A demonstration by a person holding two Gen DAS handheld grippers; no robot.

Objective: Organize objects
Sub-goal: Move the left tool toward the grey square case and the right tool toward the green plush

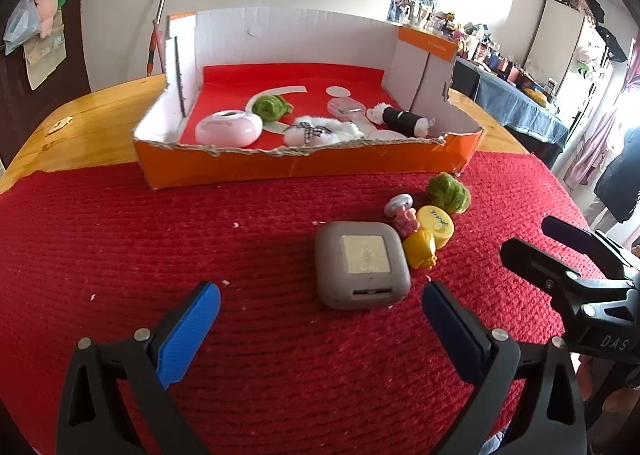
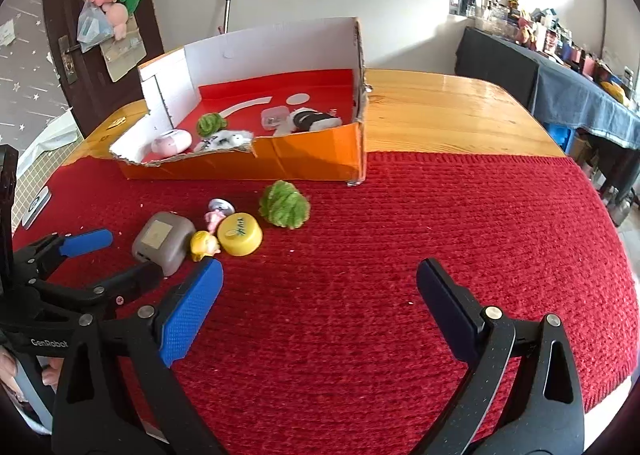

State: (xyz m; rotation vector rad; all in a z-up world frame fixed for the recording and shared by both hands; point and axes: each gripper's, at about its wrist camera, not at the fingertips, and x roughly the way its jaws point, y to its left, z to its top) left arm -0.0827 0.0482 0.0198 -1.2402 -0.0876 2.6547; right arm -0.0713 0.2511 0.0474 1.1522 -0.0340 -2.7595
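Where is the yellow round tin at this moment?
The yellow round tin lies on the red mat in front of the orange box, between the yellow figurine and the green fuzzy ball.

The mat is deep red with a ribbed knit pattern — the table under it honey-coloured wood. The box is orange outside, white inside, red on its floor. A grey case carries a cream square; beside it, a yellow tin and a fuzzy green ball.
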